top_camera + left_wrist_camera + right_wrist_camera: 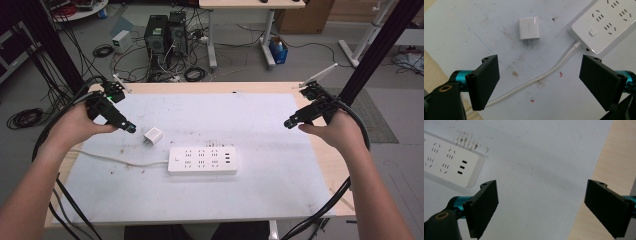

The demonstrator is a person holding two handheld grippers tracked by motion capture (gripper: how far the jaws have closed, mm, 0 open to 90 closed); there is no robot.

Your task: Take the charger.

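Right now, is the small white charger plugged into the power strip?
No, the charger lies on the table sheet apart from the power strip, its two prongs bare.

Wooden table (345, 165), most of the top covered by a white sheet (270, 185) with scuffs and small red marks. On the sheet: white power strip (202, 160) near the middle, lying flat, sockets up. Its cable (117, 160) runs left across the sheet toward the table edge. Small white charger (153, 136) lies just beyond the strip's left end, near but not touching.
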